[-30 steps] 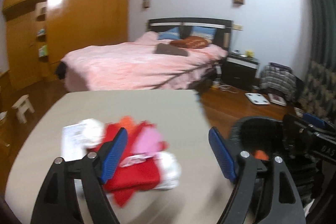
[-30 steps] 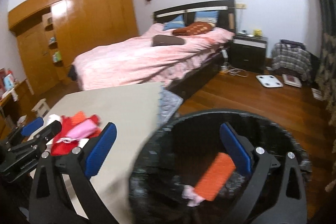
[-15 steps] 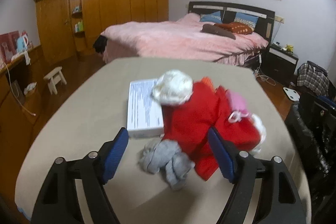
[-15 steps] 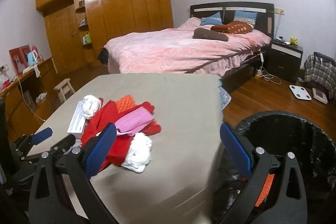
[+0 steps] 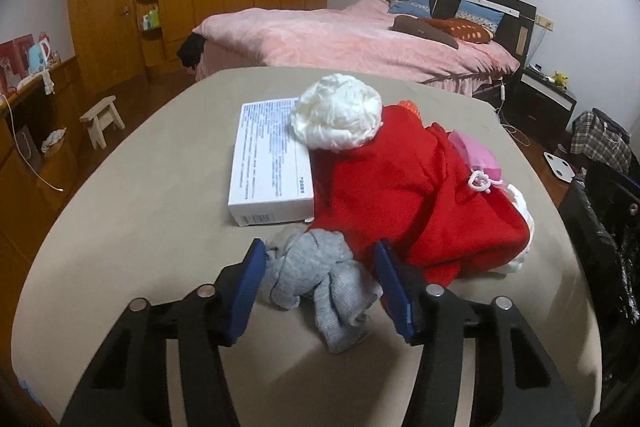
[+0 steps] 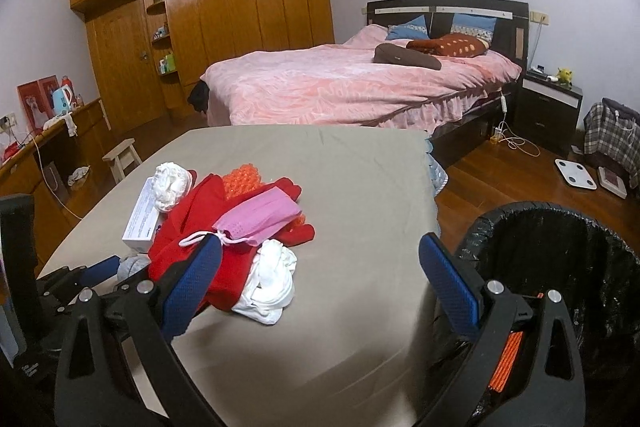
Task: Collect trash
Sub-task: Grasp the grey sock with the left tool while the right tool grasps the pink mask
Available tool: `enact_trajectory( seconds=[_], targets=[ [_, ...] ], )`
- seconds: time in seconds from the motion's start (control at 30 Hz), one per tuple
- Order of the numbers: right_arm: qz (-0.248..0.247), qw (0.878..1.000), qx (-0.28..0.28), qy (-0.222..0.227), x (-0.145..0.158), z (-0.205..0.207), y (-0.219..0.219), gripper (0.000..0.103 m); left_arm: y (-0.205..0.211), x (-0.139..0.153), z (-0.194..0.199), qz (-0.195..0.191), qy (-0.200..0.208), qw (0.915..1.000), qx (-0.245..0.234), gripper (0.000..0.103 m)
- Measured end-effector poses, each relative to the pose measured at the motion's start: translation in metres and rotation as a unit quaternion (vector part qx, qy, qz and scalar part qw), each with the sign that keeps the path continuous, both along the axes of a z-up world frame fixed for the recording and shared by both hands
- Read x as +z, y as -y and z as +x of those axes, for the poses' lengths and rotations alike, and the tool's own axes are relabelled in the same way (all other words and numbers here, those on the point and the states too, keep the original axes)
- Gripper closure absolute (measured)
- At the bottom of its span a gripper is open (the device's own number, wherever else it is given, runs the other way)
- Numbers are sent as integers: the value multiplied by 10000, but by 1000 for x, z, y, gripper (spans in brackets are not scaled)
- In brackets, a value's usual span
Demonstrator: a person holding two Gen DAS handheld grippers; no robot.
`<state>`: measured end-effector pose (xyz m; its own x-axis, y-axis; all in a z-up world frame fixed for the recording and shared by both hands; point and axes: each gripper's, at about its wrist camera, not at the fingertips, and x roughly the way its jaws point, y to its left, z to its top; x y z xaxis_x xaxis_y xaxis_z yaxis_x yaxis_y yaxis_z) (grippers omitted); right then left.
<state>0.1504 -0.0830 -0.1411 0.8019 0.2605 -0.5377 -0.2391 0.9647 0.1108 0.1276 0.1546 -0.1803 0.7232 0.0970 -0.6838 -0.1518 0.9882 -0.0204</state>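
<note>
The left wrist view looks down at a beige table (image 5: 132, 227) with a pile of trash: a white box (image 5: 272, 163) at twelve o'clock from the left gripper (image 5: 320, 269), a white crumpled wad (image 5: 336, 117) resting on the box's far corner, a large red cloth (image 5: 404, 195) at one o'clock, and a pink face mask (image 5: 478, 157) on the cloth's right side. Only this view shows the gray crumpled rag (image 5: 316, 275) clearly; it lies on the table between the two blue pads, the left pad touching it and the right pad just beside it. The jaws have just been closing and stand at middling width around the rag, though whether they press it yet cannot be told. The right wrist view shows what the other does not: an orange bumpy sheet (image 6: 242, 183) at the pile's far side, a second white wad (image 6: 270, 285) at the pile's near edge, and a black-lined trash bin (image 6: 560, 251) on the floor at three o'clock, with an orange piece (image 6: 506, 361) inside. The right gripper (image 6: 320, 269) hangs wide open over the table, nothing between its jaws, the pile at ten o'clock from it. The rag is a small gray patch (image 6: 132, 265) there.
</note>
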Motion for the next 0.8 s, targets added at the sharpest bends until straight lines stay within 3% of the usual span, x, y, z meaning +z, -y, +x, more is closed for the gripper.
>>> enact_trajectory(
  seconds=[0.13,0.33,0.43,0.57,0.8],
  targets=[
    [-22,10000,34,-5,-1,0,-1,7,0,-3,2,36,-94,9999,70,54],
    [-73,9999,80,22,0,0,-4,7,-4,-13,11,-57,-423,9990,102,50],
    [-69,9999,80,2,-1,0,-5,7,-3,-14,12,-46,-456,9989,87,54],
    [-75,9999,123,-40,-2,1,-8,7,-5,-12,6,-96,-366,9992,83,61],
    [-70,9999,150,-11,1,6,-14,7,-11,13,-4,-101,113,9997,175,61]
  ],
)
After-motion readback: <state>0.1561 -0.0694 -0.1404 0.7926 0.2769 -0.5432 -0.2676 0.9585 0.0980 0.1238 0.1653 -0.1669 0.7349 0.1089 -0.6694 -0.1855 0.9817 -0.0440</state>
